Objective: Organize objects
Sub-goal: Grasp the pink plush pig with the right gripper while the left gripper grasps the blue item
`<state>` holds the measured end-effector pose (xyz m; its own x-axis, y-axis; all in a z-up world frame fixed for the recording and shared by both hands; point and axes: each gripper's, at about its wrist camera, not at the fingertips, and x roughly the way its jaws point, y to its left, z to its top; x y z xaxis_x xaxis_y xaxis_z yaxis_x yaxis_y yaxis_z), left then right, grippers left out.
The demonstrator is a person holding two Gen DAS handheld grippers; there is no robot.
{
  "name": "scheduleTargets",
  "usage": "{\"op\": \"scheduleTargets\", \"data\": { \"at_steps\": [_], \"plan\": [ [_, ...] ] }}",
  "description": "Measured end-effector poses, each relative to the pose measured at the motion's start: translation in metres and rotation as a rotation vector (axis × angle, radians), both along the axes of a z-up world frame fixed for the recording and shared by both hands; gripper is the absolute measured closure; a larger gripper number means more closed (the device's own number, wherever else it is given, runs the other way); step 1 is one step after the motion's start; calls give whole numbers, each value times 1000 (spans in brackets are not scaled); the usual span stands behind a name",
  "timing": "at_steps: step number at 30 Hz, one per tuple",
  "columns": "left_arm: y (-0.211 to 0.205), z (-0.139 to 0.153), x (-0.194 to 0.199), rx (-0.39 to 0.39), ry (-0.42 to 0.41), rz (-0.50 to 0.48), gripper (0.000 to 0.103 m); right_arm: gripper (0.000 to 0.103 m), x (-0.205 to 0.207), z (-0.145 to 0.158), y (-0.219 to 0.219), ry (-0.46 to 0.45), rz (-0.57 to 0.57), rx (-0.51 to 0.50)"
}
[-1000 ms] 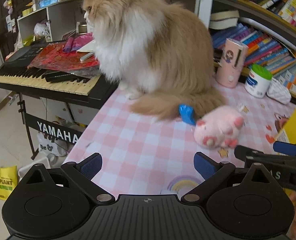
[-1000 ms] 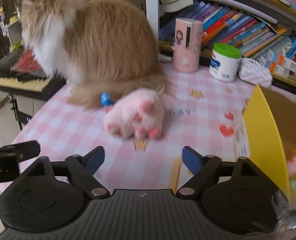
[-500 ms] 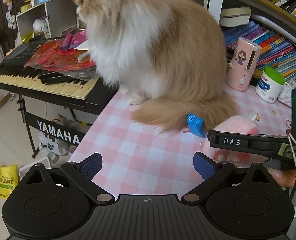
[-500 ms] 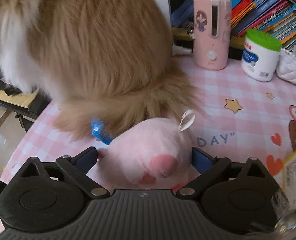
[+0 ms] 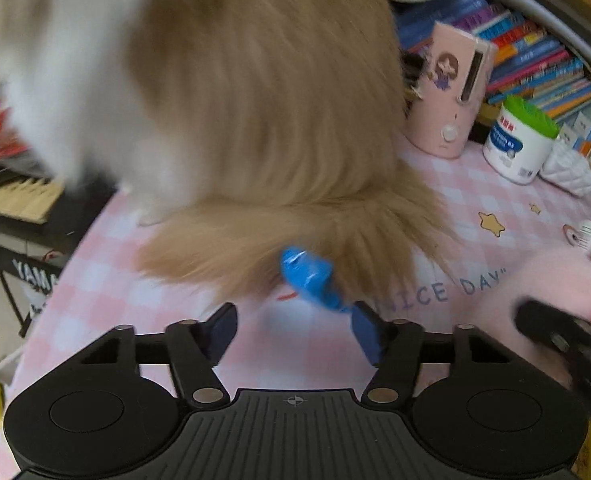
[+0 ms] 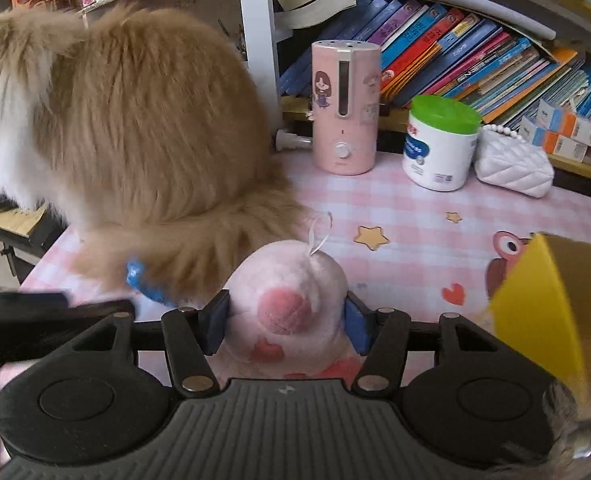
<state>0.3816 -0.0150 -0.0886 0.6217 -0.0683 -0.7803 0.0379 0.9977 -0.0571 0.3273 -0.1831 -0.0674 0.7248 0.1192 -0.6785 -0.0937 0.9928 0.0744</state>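
Right tongs [image 6: 286, 322]: blue pads pressed against both flanks of the pink plush toy [image 6: 291, 304]; gripping it, plush bulging between the fingers.
Left tongs [image 5: 293, 330]: spread wide, nothing between the pads; right-side pad [image 5: 365, 332] just beside the blue wrapper [image 5: 309, 280], contact cannot be told.
Pink plush toy: at the near middle of the tabletop [image 6: 415, 216], just beside the cat's tail; white hang loop on top; whether it rests on the cloth or is lifted, cannot tell. In the left view it shows blurred at the right edge [image 5: 555, 280], with the right tongs' black frame across it.
Blue wrapper: on the tabletop, tucked against the tail fur, directly ahead of the left tongs; also seen left of the plush in the right view [image 6: 143, 284].
Cat [image 6: 135, 132]: long-haired, tan and white, sitting on the tabletop's left part, back to both cameras.
Rear of tabletop: pink humidifier [image 6: 345, 108], green-lidded white tub [image 6: 441, 144], white quilted purse [image 6: 513, 160], in a row before the bookshelf [image 6: 475, 52].
Right edge: yellow box [image 6: 543, 308], open side toward the right.
Far left: keyboard [image 5: 11, 196] beside the tabletop.
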Motion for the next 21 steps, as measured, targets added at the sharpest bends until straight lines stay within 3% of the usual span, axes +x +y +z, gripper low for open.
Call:
{"op": "scheduleTargets", "data": {
  "at_steps": [4, 12, 21],
  "plan": [
    [-12, -7, 14, 5, -23, -27, 51, 46, -13, 5, -7, 5, 12, -1],
    [-10, -12, 22, 36, -24, 3, 74, 46, -32, 3, -11, 44, 24, 0],
    [10, 7, -47, 4, -11, -55, 78, 46, -54, 3, -9, 99, 14, 11]
  ]
}}
